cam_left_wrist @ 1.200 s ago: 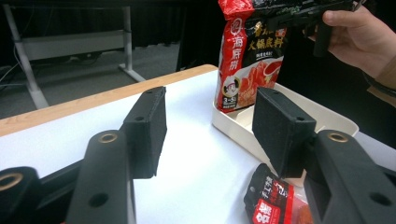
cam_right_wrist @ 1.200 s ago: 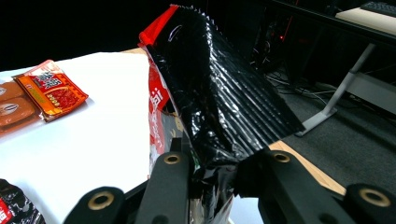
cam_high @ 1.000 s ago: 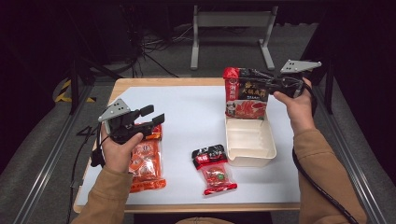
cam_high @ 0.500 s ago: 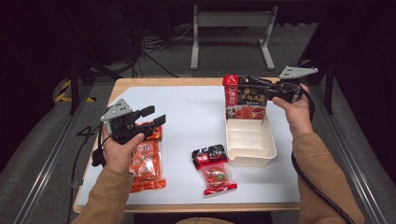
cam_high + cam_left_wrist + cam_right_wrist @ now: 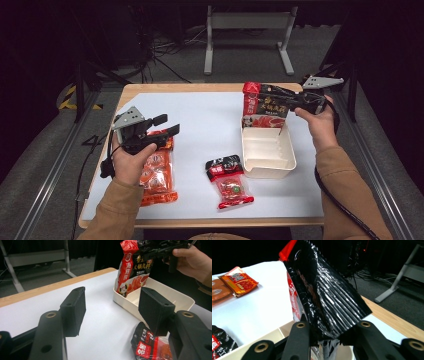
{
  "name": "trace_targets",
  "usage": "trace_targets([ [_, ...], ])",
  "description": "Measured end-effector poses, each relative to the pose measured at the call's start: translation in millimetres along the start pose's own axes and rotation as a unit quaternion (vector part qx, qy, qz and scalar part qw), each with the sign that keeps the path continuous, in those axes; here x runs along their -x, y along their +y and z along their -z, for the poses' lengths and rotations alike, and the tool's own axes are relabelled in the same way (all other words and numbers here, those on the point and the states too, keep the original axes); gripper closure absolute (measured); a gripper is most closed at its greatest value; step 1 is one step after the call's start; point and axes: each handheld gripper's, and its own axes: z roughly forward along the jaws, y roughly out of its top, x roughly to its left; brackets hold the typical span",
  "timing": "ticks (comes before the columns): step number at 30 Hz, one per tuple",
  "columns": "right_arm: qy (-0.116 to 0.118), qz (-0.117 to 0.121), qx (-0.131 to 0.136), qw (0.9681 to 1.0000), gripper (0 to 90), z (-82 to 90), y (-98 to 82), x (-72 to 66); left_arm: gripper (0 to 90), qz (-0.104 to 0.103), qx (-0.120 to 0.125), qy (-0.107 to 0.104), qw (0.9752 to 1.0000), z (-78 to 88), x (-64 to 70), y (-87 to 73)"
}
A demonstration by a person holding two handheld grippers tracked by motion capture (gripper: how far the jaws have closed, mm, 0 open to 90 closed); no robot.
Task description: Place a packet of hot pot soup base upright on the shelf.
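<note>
**A dark recording lab, not a kitchen**

A wooden table point(image 5: 150, 89) under a white sheet point(image 5: 210, 125) stands on grey carpet, aluminium rails point(image 5: 45, 175) along both sides. Loose cables point(image 5: 165, 47) and a grey metal stand point(image 5: 247, 22) fill the upper centre; yellow-black floor tape point(image 5: 70, 100) marks the left.

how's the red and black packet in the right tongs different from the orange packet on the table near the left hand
The red and black packet hangs upright, clamped at its top edge by the right tongs, its bottom dipping into the cream tray; the orange packet lies flat on the white mat, partly under the left hand. The first is mostly black and red, the second orange with round pieces showing through. Both are sealed snack packets.
</note>
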Motion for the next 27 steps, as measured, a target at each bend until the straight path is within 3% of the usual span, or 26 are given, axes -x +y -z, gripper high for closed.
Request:
trace_targets([
  [8,-0.011,-0.015,0.006,0.9998,75.4,-0.2,-8.8,1.0,39.1,0.002,-0.007,-0.004,1.0,-3.0,1.1,-0.3],
  [13,-0.014,0.007,-0.009,0.9998,76.2,-3.0,-6.0,-5.8,38.6,-0.002,-0.012,-0.007,0.9999,-5.9,1.5,0.1],
  [18,-0.015,0.001,-0.008,0.9999,74.0,-2.9,-6.5,-5.9,38.2,-0.003,-0.018,-0.007,0.9998,-6.7,0.7,-1.1],
  [20,-0.016,0.0,-0.009,0.9998,71.0,-2.4,-6.2,-6.7,37.8,-0.003,-0.019,-0.007,0.9998,-6.2,-1.2,-1.7],
  [24,-0.027,0.006,-0.021,0.9994,54.3,-1.4,-5.8,-10.1,35.7,-0.003,-0.026,-0.01,0.9996,-6.3,-4.9,-3.4],
  [27,-0.035,0.001,-0.015,0.9993,46.5,3.5,-5.4,-10.9,33.8,-0.002,-0.034,-0.009,0.9994,-6.3,-6.8,-4.8],
])
